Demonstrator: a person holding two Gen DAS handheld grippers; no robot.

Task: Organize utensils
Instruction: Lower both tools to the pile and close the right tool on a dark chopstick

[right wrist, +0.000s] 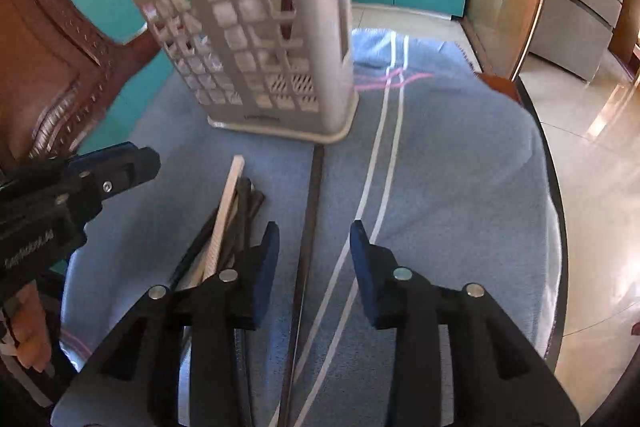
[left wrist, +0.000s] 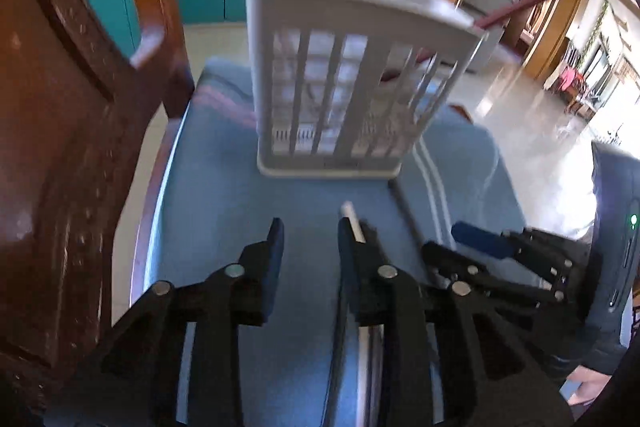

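Right tongs [right wrist: 314, 259] parted | brown chopstick [right wrist: 310, 223] (lengthwise) points at holder [right wrist: 256, 39]

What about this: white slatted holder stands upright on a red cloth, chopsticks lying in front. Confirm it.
Wrong in one respect: the cloth is blue, not red, as the right wrist view shows. The white slatted holder does stand upright on it, with chopsticks lying in front.

left gripper [left wrist: 310, 235]: jaws apart (low, level) | right gripper [right wrist: 314, 243]: jaws apart, pointing forward
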